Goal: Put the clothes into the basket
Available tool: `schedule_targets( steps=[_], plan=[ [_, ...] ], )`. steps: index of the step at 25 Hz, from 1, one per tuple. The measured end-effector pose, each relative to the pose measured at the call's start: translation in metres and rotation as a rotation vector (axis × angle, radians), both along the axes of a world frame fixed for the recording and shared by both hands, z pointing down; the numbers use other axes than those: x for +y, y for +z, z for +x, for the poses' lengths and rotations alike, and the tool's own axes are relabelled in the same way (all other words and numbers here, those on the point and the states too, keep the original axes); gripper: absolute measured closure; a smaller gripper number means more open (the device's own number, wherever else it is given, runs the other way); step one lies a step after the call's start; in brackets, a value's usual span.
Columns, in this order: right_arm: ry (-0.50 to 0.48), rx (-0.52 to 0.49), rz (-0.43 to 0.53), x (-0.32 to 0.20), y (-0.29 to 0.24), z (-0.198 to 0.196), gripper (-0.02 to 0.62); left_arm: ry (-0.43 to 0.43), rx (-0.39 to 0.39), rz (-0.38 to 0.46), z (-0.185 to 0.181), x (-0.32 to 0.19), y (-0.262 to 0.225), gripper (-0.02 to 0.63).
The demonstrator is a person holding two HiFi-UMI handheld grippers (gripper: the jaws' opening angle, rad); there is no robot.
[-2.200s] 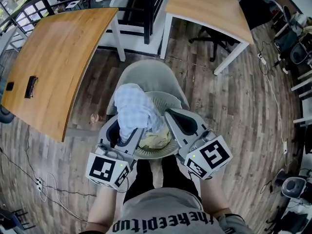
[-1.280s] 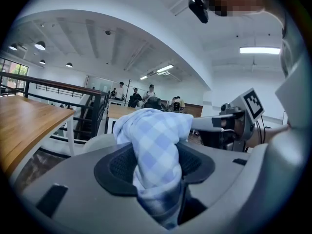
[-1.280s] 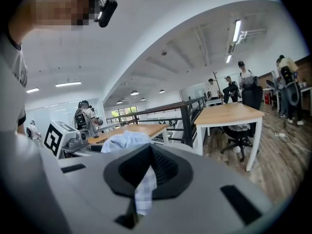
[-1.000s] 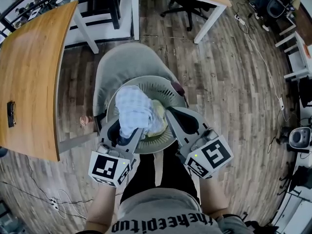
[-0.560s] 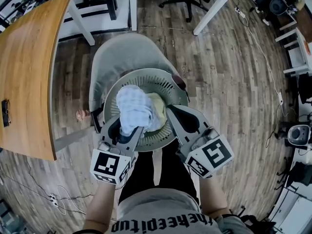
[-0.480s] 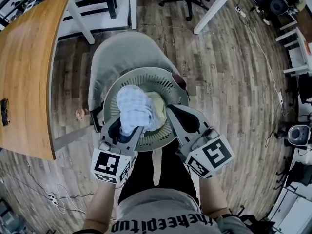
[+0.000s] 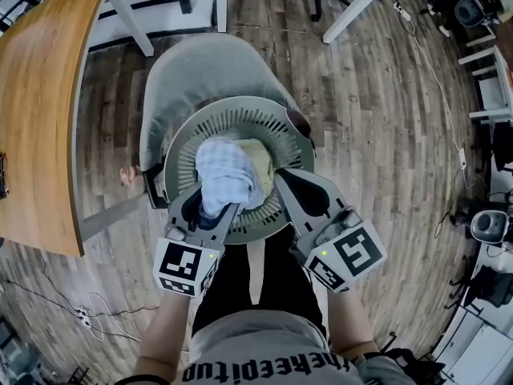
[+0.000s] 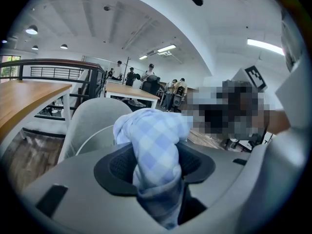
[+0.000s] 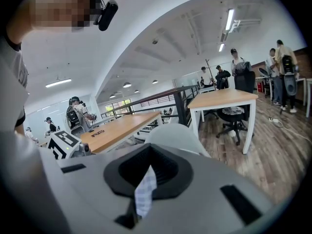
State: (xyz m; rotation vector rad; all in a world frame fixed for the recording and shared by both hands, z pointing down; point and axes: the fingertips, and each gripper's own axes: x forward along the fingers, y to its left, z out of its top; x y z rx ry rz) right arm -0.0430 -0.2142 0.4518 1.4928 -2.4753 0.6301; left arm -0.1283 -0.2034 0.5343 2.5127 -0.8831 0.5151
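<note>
Wood table (image 7: 36, 111) sits off to the left of the basket (image 7: 240, 111). Grey chair (image 7: 200, 62) is directly under the basket, with its back on the basket's far side. The basket is round with a slatted wall. Blue checked cloth (image 7: 224, 167) is bunched over the basket's near-left part, above a pale yellow garment (image 7: 258, 160) lying inside the basket. My left tongs (image 7: 207, 213) are at the basket's near rim, clamped on a thick twist of the checked cloth. My right tongs (image 7: 288, 192) are at the basket's near-right rim, pressed together and pinching a thin strip of the same checked pattern.
</note>
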Motion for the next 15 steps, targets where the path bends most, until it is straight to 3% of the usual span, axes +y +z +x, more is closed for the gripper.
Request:
schedule_targets(
  steps=[10, 15],
  plan=[
    [-0.015, -0.003, -0.015, 0.004, 0.009, -0.002, 0.586, 0.037, -0.016, -0.08, 0.006, 0.011, 0.022, 0.346],
    [-0.018, -0.005, -0.018, 0.002, 0.011, -0.002, 0.586, 0.078, -0.073, -0.098, 0.012, 0.015, 0.033, 0.313]
  ],
)
